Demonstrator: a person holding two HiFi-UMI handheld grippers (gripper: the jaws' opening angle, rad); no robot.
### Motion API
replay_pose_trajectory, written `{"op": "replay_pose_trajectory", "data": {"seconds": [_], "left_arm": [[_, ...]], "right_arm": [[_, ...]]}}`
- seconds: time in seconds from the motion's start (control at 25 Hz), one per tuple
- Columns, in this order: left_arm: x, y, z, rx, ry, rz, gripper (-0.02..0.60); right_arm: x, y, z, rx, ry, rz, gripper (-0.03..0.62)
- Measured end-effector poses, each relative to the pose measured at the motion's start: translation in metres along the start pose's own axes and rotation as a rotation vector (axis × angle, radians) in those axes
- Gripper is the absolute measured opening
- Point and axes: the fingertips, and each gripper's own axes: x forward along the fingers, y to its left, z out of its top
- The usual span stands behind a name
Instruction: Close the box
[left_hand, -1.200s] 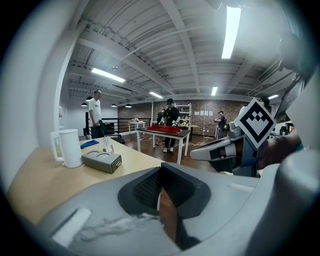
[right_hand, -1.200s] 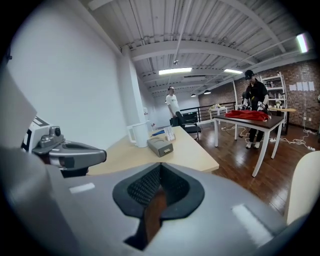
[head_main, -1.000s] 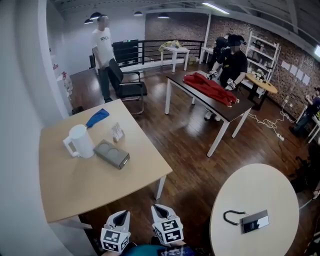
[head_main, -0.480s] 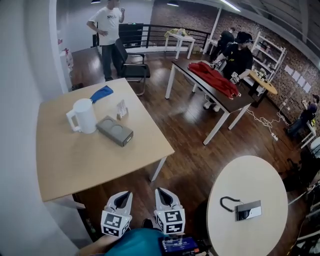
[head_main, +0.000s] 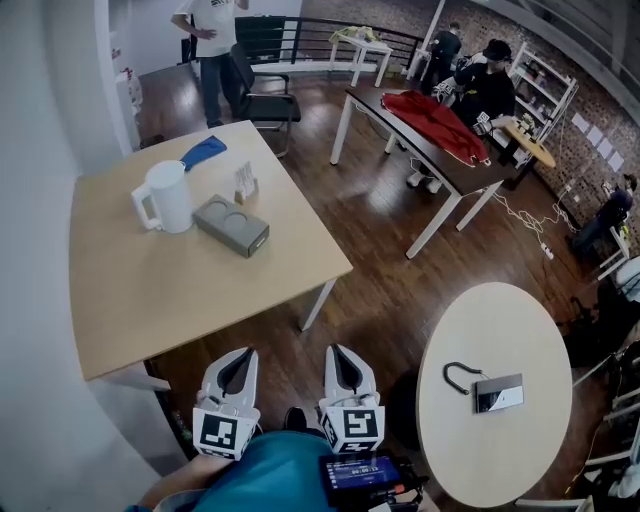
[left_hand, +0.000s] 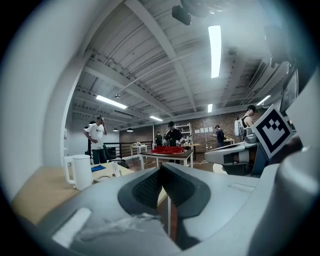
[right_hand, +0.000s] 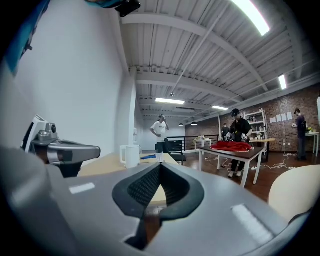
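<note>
A flat grey box (head_main: 231, 226) with two round marks on its top lies on the light wooden table (head_main: 180, 290), beside a white jug (head_main: 167, 196). Its lid looks down. Both grippers are held low near the person's body, well short of the table's near edge. The left gripper (head_main: 238, 356) is shut with nothing in it, and so is the right gripper (head_main: 340, 352). In the left gripper view the left gripper (left_hand: 161, 167) points toward the jug (left_hand: 79, 171). The right gripper (right_hand: 160, 166) has its pads pressed together, with the jug (right_hand: 131, 155) beyond.
A blue cloth (head_main: 203, 152) and a small card stand (head_main: 243, 183) lie behind the box. A round table (head_main: 495, 330) at the right carries a small device (head_main: 498, 392) with a cable. Farther off are a dark table with red cloth (head_main: 436, 120), a chair (head_main: 262, 95) and a standing person (head_main: 212, 40).
The head view has tipped lower and come nearer the wooden table. Both grippers now show higher and fuller in view, still shut and side by side.
</note>
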Motion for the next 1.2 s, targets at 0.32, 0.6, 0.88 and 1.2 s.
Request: {"op": "replay_pose_trajectory", "data": {"seconds": [0.32,0.6,0.88,1.2], "left_arm": [[-0.006,0.007,0.008,0.003,0.008,-0.006,-0.008],[-0.011,0.017,-0.007,-0.005,0.039,0.006,-0.006],[-0.017,0.027,-0.018,-0.016,0.068,0.020,-0.006],[-0.014,0.033,-0.027,-0.018,0.090,0.019,-0.006]], "right_arm": [[-0.003,-0.005,0.004,0.021,0.005,-0.027,-0.008],[0.000,0.002,-0.001,0.012,0.029,-0.027,-0.009],[0.006,0.011,-0.007,0.023,0.050,-0.019,-0.009],[0.013,0.014,-0.014,0.030,0.066,-0.017,-0.009]]}}
